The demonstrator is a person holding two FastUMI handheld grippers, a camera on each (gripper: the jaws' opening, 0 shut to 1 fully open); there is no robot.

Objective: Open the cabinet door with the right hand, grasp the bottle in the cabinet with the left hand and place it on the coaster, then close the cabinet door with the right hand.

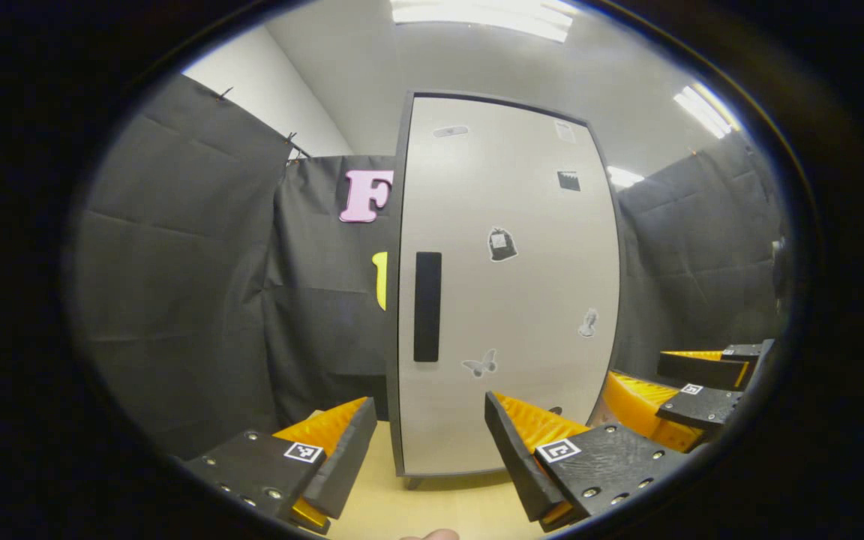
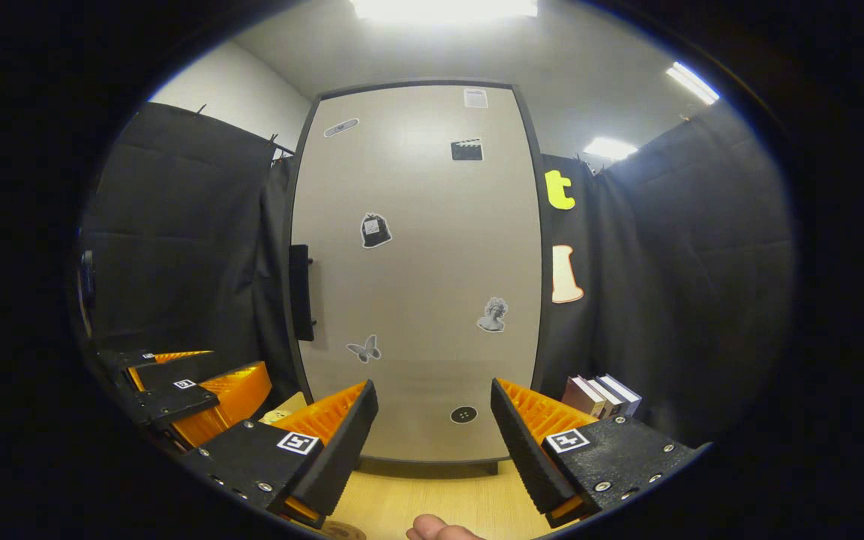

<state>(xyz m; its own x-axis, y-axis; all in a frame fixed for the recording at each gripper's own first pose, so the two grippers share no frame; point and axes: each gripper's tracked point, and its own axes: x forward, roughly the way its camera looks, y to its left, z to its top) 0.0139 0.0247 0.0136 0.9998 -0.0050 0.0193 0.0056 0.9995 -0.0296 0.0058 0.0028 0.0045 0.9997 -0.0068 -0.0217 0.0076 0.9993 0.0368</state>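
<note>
Both grippers idle: right gripper [image 2: 432, 420] and left gripper [image 1: 432, 435] spread wide, holding nothing. Cabinet door [image 2: 417, 262] shut dead ahead, so bottle is hidden inside. Door looks rigid, light; grab the dark handle [image 2: 300, 292] on its left edge, pull steady.

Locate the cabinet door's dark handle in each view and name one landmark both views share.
Left gripper view: the handle sits left of centre, near the door's left edge.
Right gripper view: the handle juts from the door's left edge, seen side-on.
Shared landmark: the butterfly sticker on the lower door.
</note>
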